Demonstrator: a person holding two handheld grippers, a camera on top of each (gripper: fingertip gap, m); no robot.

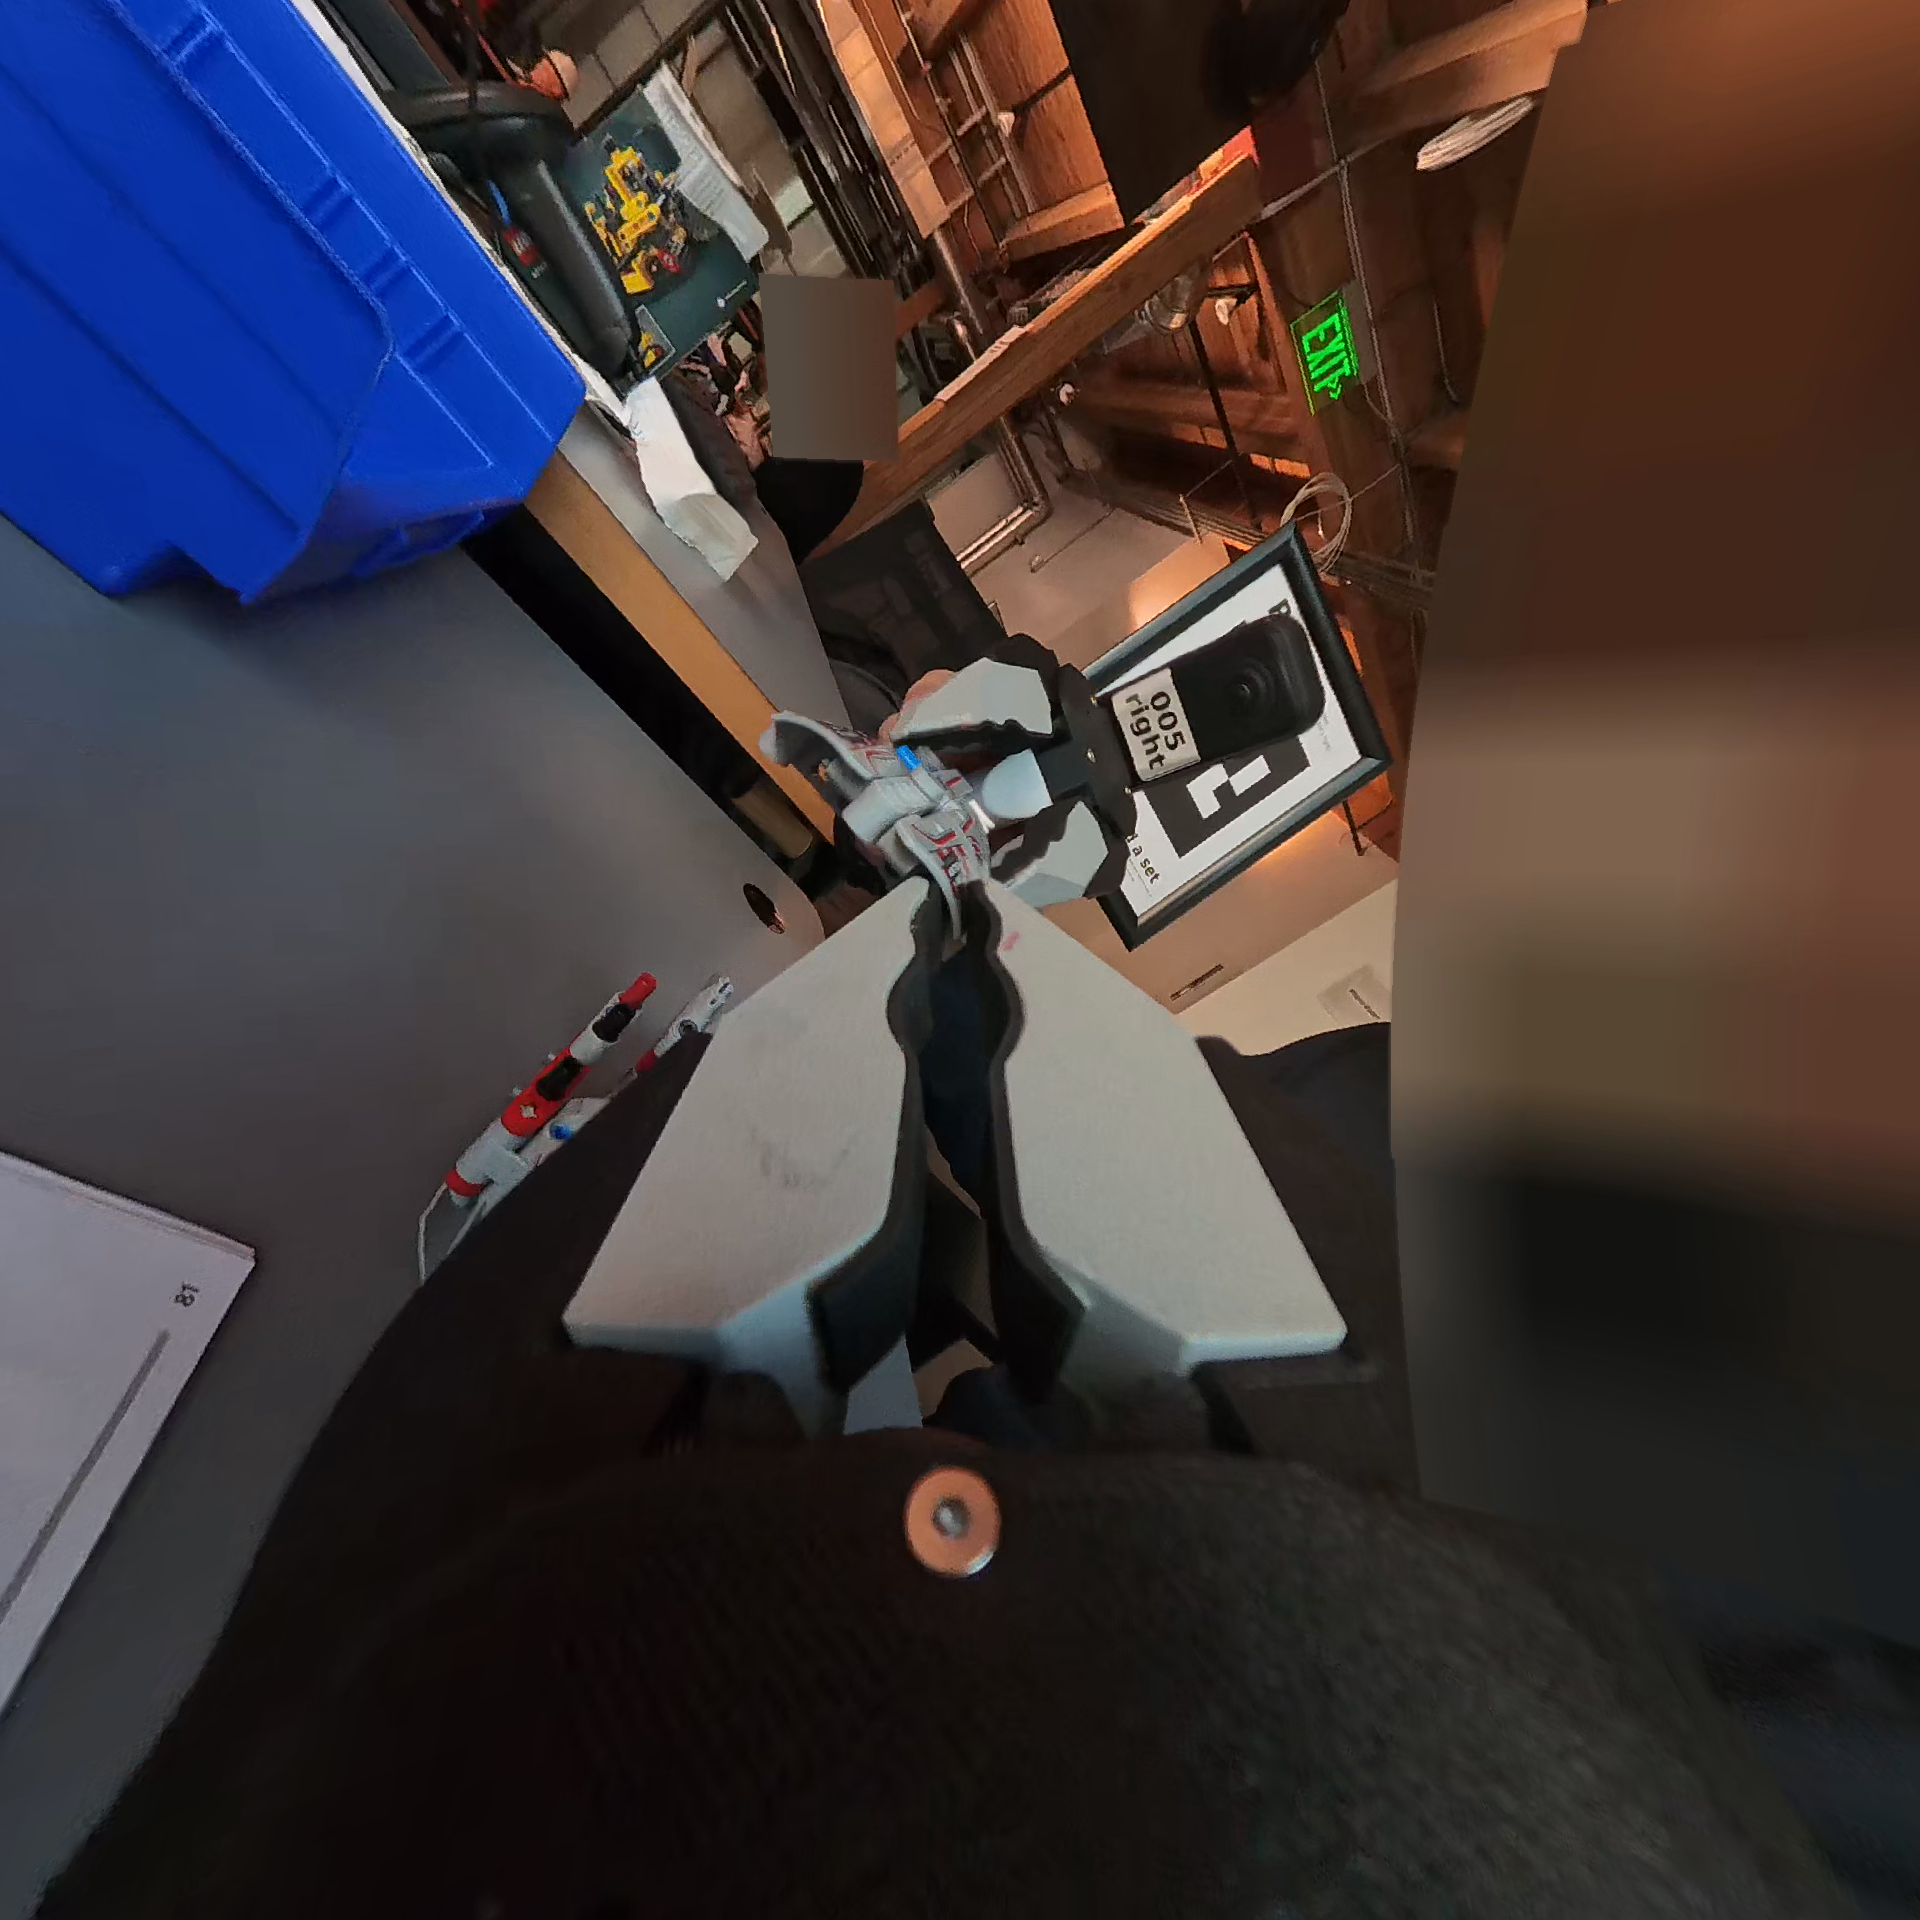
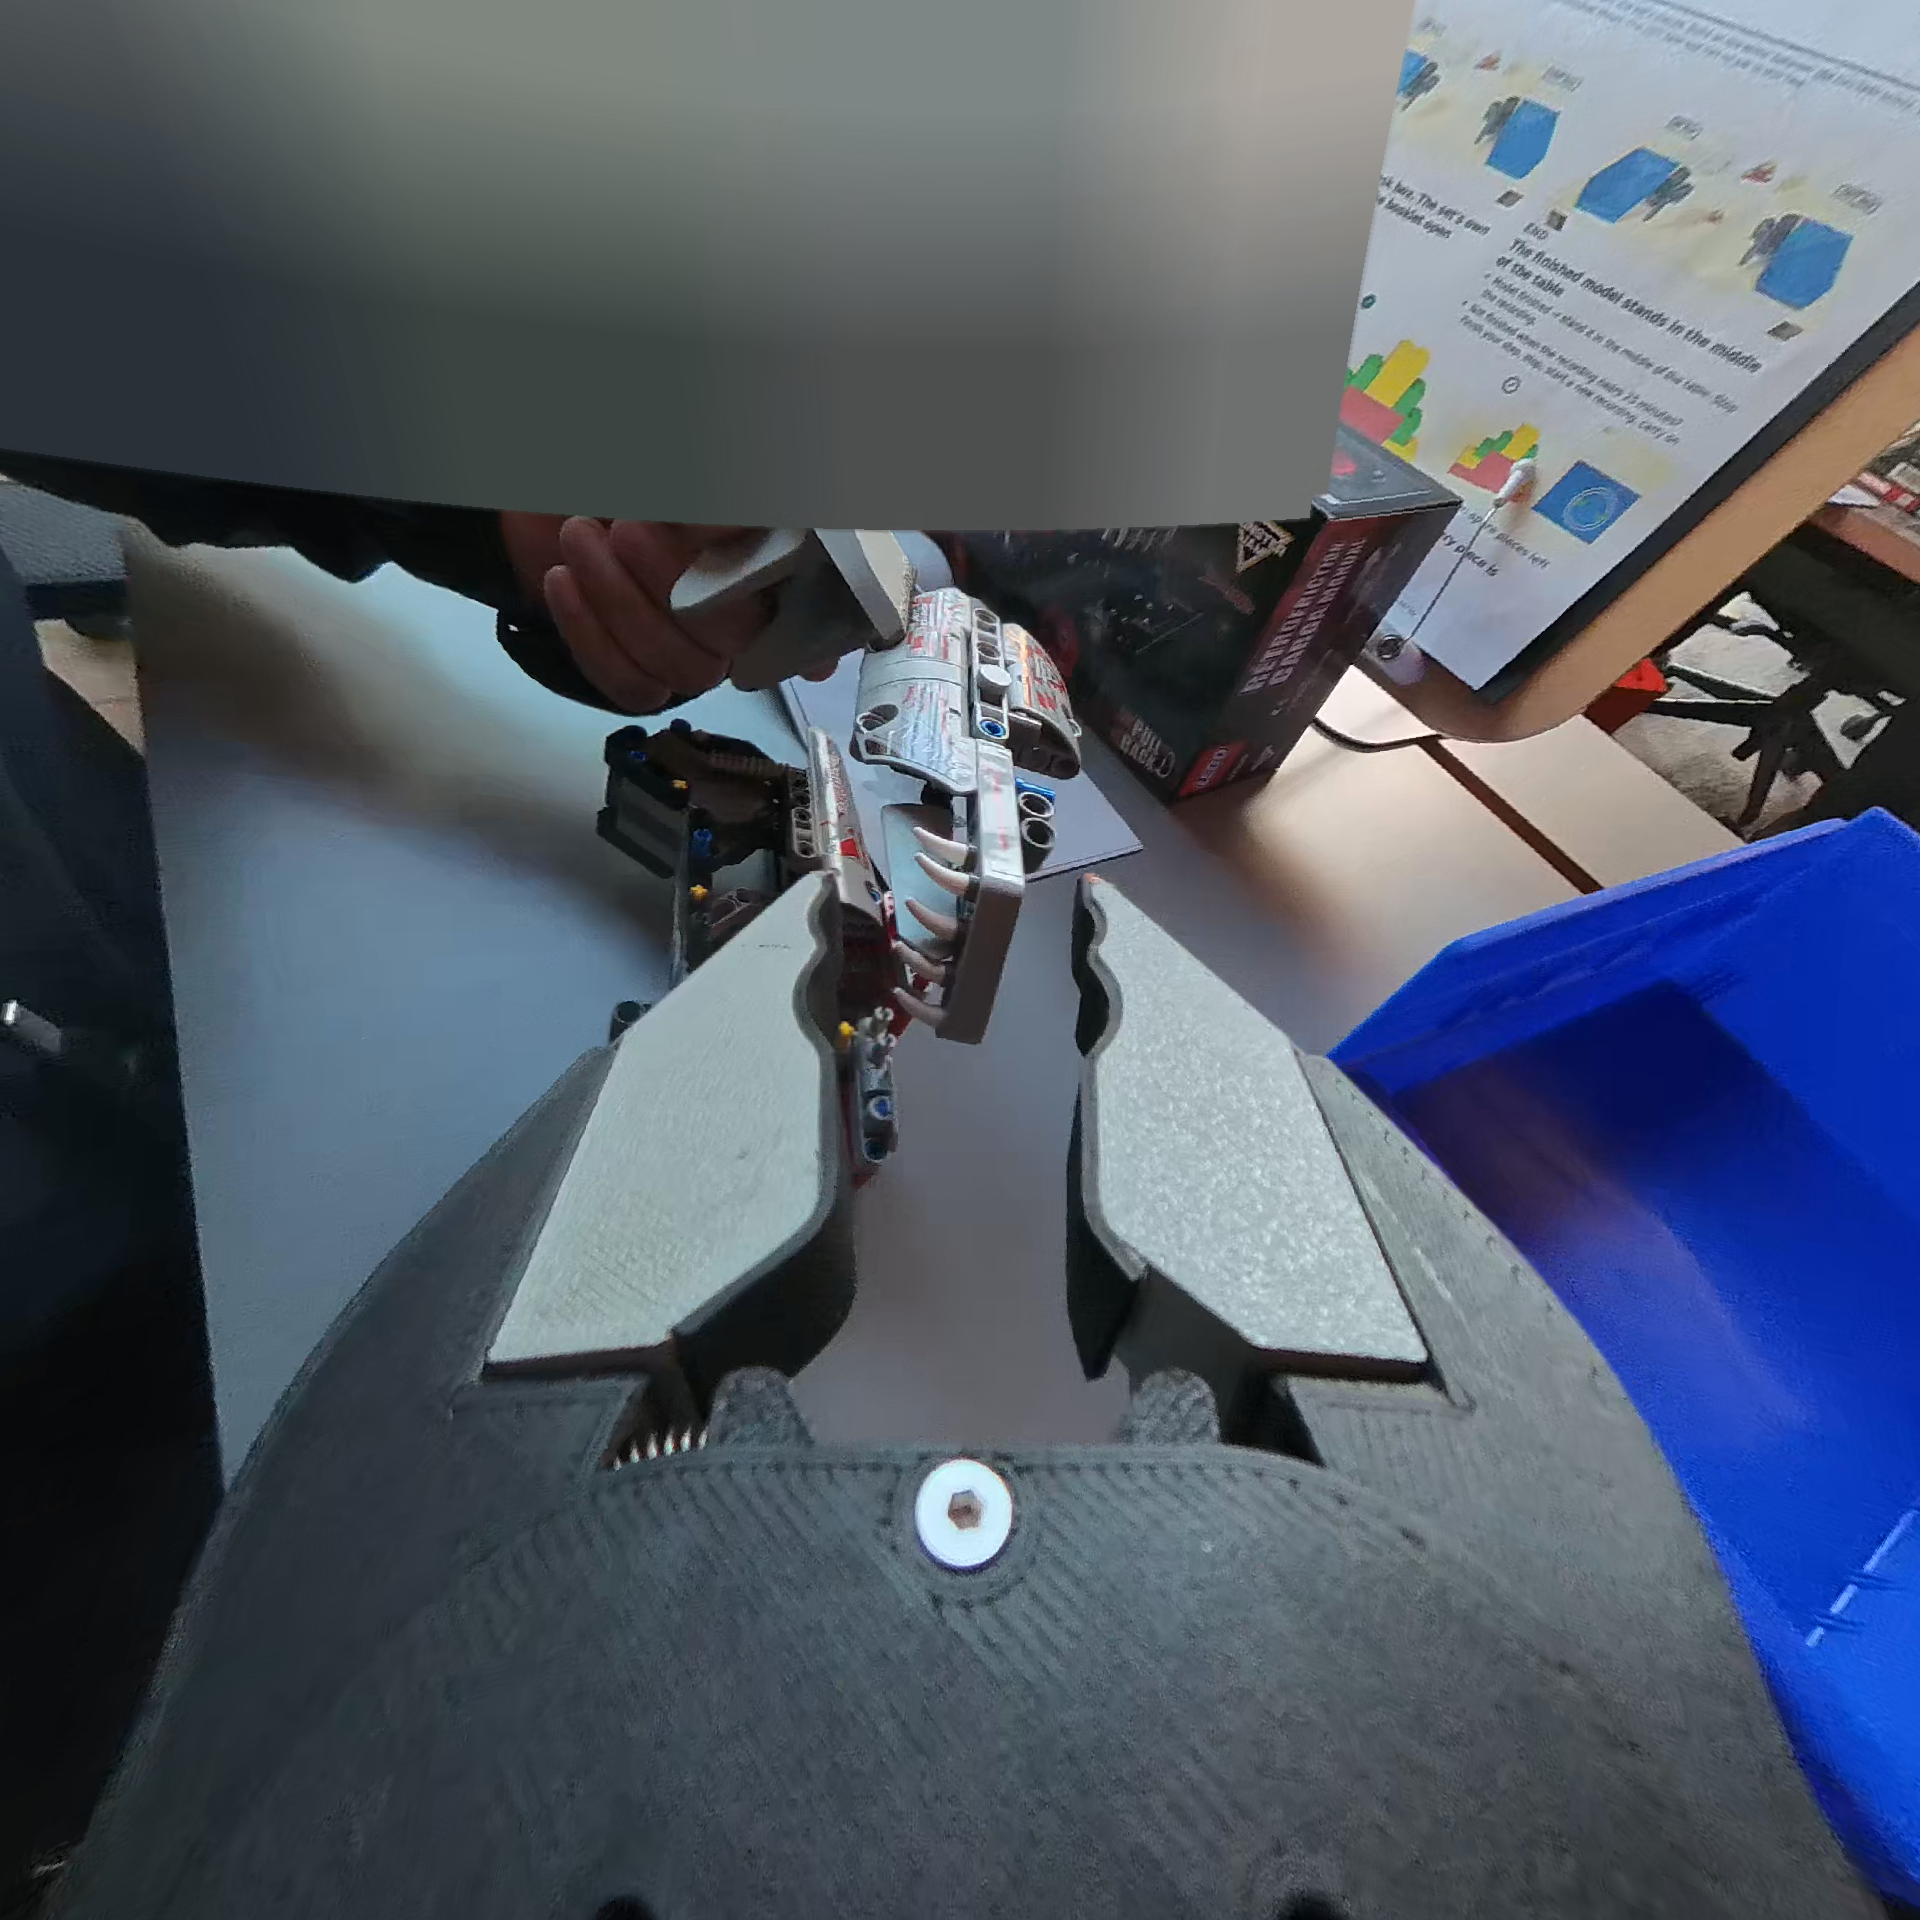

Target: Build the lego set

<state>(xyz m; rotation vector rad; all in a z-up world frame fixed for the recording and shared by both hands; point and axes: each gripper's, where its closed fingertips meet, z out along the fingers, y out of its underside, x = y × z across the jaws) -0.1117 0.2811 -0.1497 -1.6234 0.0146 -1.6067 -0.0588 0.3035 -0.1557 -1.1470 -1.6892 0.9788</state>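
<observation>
A grey Lego assembly [image 2: 940, 769] with red-marked panels and white tooth pieces hangs in the air above the table. My left gripper [image 1: 954, 906] is shut on one end of the assembly [image 1: 914, 805]. It also shows in the right wrist view [image 2: 821, 597], held by a hand [image 2: 623, 618]. My right gripper [image 2: 956, 935] is open, its jaws wide apart around the toothed end. The piece rests against its left finger [image 2: 727, 1091]. In the left wrist view the right gripper [image 1: 1003, 795] faces mine.
A dark Lego build [image 2: 707, 810] and the set's box [image 2: 1247, 644] stand on the grey table [image 2: 364, 883]. A red-and-grey subassembly [image 1: 561, 1091] and an open booklet [image 1: 83, 1403] lie on the table. A blue bin [image 2: 1662, 1195] stands at the right. An instruction poster [image 2: 1621, 260] stands behind. Left tips to right tips: about 7 cm.
</observation>
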